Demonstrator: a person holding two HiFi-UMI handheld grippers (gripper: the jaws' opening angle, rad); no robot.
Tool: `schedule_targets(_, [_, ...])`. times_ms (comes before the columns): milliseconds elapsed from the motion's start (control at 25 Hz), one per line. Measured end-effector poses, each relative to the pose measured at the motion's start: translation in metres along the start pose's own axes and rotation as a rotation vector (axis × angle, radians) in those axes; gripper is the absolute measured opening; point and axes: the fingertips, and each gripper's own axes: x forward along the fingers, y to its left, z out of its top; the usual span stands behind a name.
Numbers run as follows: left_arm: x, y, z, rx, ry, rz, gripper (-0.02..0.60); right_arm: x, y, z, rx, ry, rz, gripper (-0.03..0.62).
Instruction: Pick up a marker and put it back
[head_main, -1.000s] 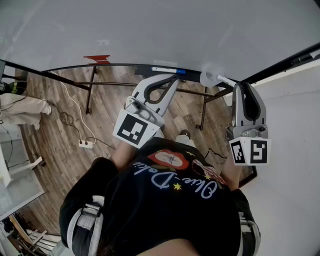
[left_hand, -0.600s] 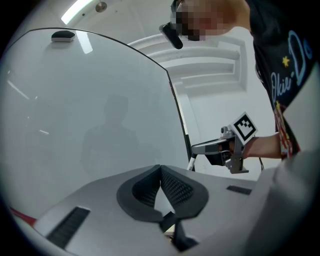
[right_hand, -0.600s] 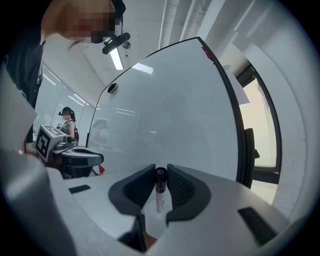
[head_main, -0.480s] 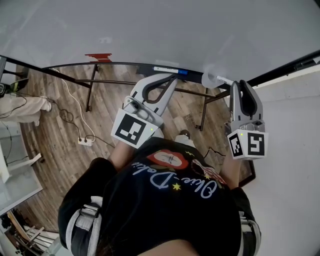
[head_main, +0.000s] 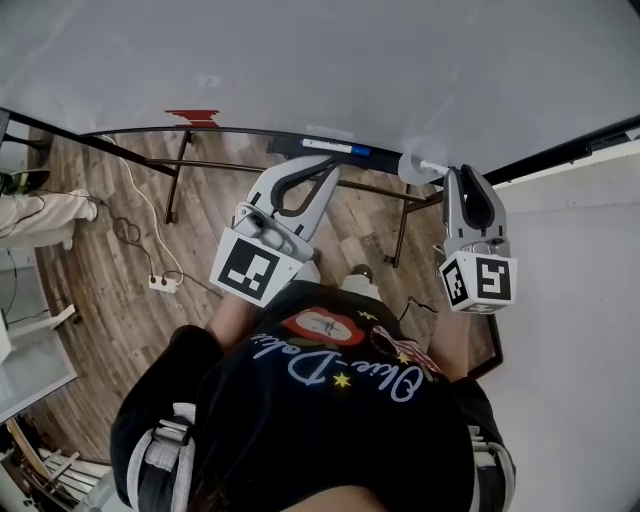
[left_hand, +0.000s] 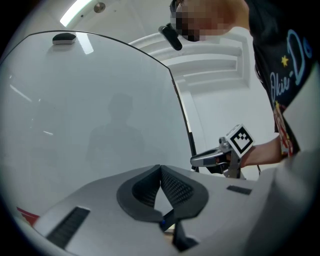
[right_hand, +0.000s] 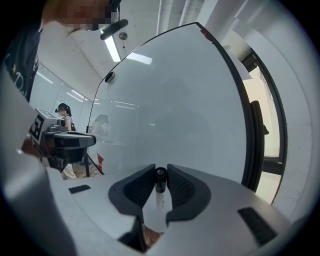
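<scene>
Whiteboard (head_main: 330, 60) up front, wood floor (head_main: 110, 250) beneath.
Your left gripper (left_hand: 160, 169) has its jaws pressed together on nothing; a blue-capped marker (head_main: 335, 147) rests on the board's ledge; your right gripper (right_hand: 160, 171) is clamped on the marker (right_hand: 159, 196), black end forward.

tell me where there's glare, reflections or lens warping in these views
Left gripper view: the whiteboard carries a bright ceiling-light streak near its top and a faint ghostly silhouette, with black vignetting in the corners. Right gripper view: pale light patches glare on the board, and its dark frame bows from fisheye. Head view: even light with no hard shadows, and the lower rail arcs.
</scene>
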Motion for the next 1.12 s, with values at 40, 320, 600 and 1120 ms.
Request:
schedule_targets(40, [-0.001,0.0,-0.001,0.0,0.002,0.002,0.005,0.001,0.0,-0.003,0.003,0.004,-0.001,0.074])
schedule_targets(320, [-0.002,0.002,-0.008,-0.011,0.027,0.016,0.004,0.008,-0.003,-0.021,0.02,0.028,0.001,0.072])
schedule_targets(600, [-0.002,0.002,-0.012,-0.01,0.039,0.019,0.004,0.012,-0.003,-0.034,0.036,0.042,0.006,0.072])
schedule_targets(1120, [0.0,0.001,-0.01,-0.002,0.037,0.022,0.003,0.016,-0.003,-0.048,0.047,0.07,0.014,0.074])
